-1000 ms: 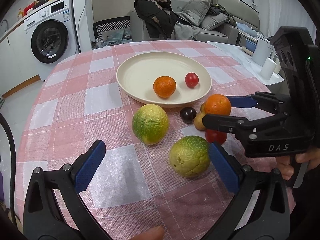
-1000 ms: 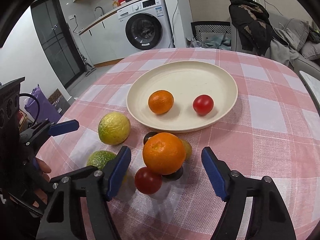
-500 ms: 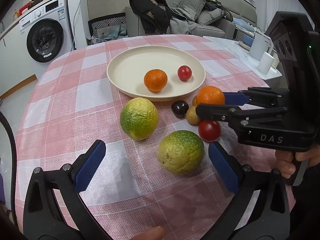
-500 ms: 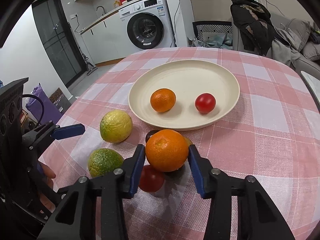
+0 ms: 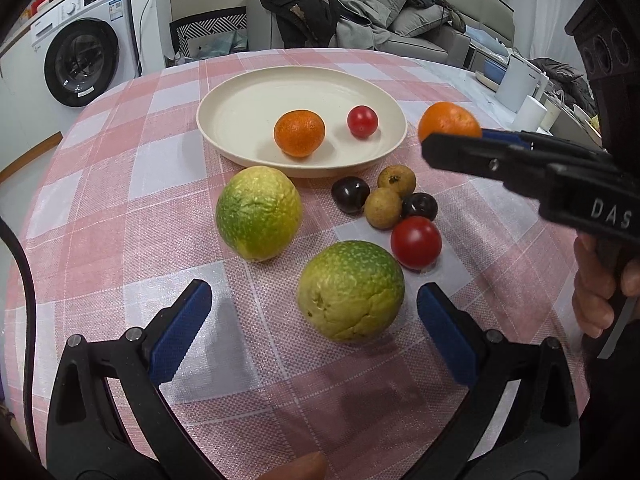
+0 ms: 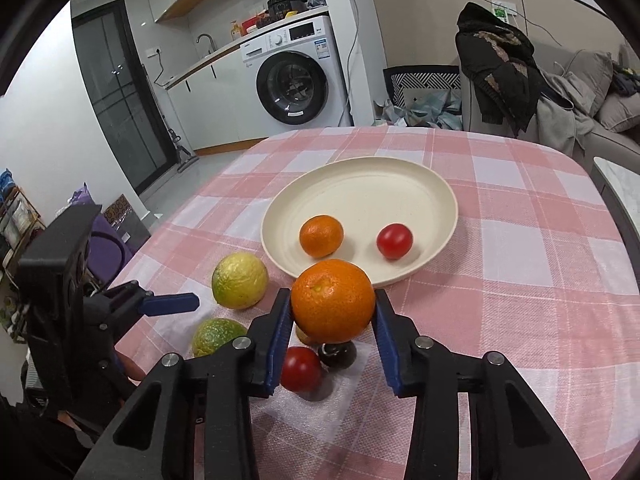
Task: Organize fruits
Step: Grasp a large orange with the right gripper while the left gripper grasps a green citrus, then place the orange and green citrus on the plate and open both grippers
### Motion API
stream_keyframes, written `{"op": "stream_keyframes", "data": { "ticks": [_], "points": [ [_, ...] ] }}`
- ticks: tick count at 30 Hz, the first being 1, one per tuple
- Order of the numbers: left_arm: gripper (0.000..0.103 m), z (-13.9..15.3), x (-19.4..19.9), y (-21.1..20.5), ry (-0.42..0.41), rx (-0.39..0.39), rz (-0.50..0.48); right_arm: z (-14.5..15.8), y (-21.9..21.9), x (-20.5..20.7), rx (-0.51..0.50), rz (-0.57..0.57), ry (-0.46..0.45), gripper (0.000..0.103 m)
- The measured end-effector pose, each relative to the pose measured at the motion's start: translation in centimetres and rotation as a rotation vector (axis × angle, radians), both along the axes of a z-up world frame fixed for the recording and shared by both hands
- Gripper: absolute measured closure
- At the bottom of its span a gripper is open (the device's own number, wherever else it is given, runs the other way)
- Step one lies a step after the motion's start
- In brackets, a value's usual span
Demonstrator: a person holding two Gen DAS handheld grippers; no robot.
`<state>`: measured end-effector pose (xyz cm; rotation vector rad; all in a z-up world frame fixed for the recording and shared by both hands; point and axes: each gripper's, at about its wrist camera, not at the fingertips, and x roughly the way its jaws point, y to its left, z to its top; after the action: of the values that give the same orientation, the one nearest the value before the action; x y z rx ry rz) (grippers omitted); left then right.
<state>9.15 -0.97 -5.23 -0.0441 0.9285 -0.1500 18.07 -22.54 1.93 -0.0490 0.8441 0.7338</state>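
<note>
Right wrist view: your right gripper point(image 6: 332, 312) has both fingers pressed on the orange point(image 6: 333, 301) and closing a touch, lifted clear of the counter point(image 6: 540, 280), just short of the plate point(image 6: 440, 256) — presumably to join the fruit there. It hides the small fruits beneath. Your left gripper point(image 5: 308, 332) hangs open by the green citrus point(image 5: 350, 290).

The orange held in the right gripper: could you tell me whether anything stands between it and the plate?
Nothing visible does. The orange sits between the right gripper pads, just short of the plate rim's near edge.
</note>
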Motion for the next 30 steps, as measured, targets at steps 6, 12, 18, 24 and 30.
{"op": "stream_keyframes", "data": {
  "ticks": [6, 12, 18, 24, 30],
  "points": [
    [0.021, -0.5, 0.3, 0.0, 0.018, -0.029, -0.015, 0.1, -0.6, 0.3, 0.005, -0.022, 0.006, 0.063],
    [0.032, -0.6, 0.3, -0.4, 0.016, -0.041, -0.047, 0.2, -0.5, 0.1, 0.007, -0.016, 0.0, 0.063],
    [0.057, -0.4, 0.3, -0.6, 0.004, -0.043, -0.071, 0.1, -0.4, 0.1, 0.0, -0.013, 0.0, 0.063],
    [0.057, -0.2, -0.2, -0.9, -0.016, -0.036, -0.077, 0.4, -0.6, 0.0, 0.004, -0.014, -0.009, 0.063],
    [0.057, 1.1, -0.8, -0.4, -0.071, -0.062, -0.065, 0.6, -0.8, 0.2, 0.011, -0.024, -0.016, 0.063]
  ]
}}
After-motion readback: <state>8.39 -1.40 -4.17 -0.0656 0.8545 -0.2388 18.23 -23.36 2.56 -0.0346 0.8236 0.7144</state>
